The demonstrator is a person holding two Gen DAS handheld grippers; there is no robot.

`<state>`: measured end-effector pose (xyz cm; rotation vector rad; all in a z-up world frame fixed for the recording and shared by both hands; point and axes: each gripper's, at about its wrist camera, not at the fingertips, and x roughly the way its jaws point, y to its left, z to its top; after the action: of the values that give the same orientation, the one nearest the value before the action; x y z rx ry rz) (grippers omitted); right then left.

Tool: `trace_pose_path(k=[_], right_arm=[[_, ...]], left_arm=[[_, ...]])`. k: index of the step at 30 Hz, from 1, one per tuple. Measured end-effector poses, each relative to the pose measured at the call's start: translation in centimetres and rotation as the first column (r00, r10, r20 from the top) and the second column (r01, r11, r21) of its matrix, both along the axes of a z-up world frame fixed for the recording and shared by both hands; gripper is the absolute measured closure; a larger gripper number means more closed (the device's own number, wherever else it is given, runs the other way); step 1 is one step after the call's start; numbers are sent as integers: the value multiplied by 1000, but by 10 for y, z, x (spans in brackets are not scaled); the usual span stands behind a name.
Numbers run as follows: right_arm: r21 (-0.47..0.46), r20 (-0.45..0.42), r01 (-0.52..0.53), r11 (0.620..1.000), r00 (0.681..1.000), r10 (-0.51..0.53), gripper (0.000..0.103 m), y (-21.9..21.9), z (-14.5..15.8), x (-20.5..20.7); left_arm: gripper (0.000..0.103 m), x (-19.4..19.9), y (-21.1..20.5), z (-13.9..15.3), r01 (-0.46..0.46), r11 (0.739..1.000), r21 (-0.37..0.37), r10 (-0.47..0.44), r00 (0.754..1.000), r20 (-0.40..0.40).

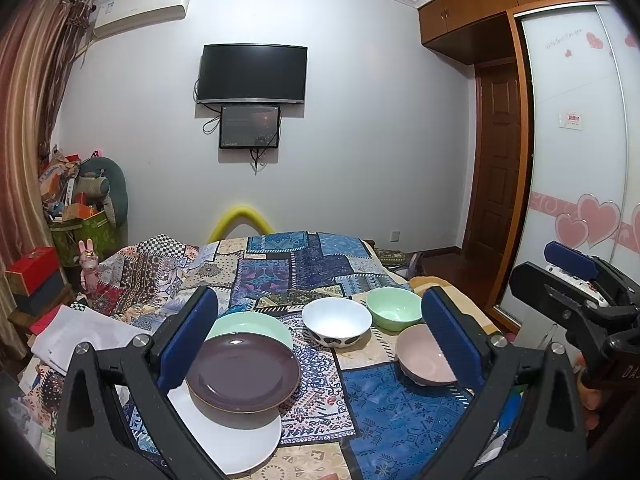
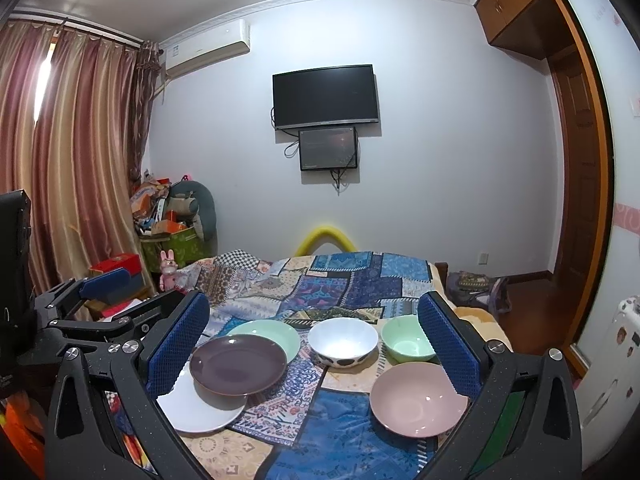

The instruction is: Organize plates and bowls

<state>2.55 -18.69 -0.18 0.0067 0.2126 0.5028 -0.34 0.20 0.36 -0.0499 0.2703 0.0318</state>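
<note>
Three plates overlap on the patchwork quilt: a purple plate lies on top, over a white plate in front and a mint-green plate behind. To their right stand a white bowl with black spots, a green bowl and a pink bowl. My left gripper hovers open above them with nothing in it. My right gripper is also open and holds nothing, with the purple plate by its left finger and the pink bowl by its right.
The quilt covers a bed that ends near a wall with a TV. Boxes and a cluttered bag sit at the left by the curtains. A wardrobe with sliding doors and a wooden door stand on the right.
</note>
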Motion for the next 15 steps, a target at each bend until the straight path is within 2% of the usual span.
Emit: trace_pose_path(k=[15], right_arm=[[4, 1, 2, 1000, 1000, -2, 0, -1, -1, 2]], left_arm=[[0, -2, -1, -4, 1, 1000, 2, -1, 1000, -1]])
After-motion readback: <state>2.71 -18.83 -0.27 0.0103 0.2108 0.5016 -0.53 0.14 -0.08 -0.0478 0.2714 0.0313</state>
